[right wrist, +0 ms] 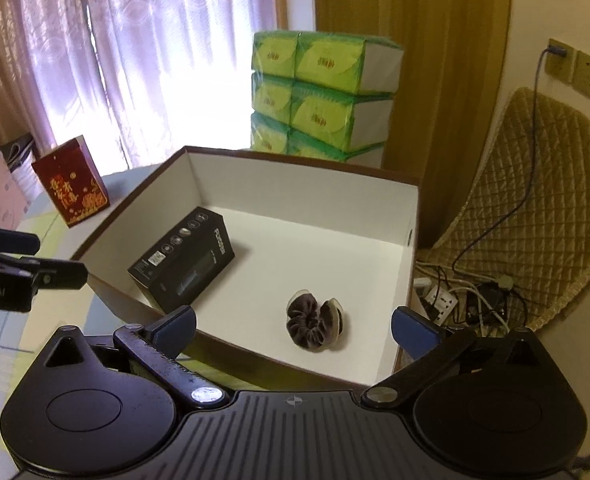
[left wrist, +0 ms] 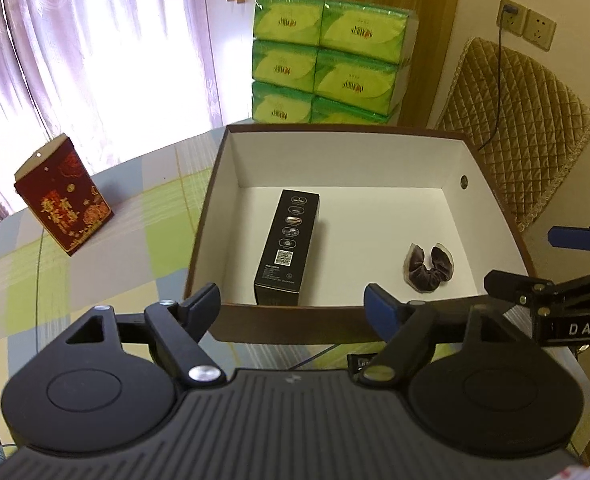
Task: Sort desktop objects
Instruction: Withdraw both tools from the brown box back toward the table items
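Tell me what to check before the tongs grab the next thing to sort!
1. Left tongs open with nothing in them: ok.
2. Right tongs open with nothing in them: ok.
3. Black carton lying inside the white-lined box: ok.
4. Dark velvet scrunchie in the box, apart from the carton: ok.
5. Red gift box still out on the checked tablecloth: not ok, probably next.
6. Whether the left tongs can reach it: cannot tell.
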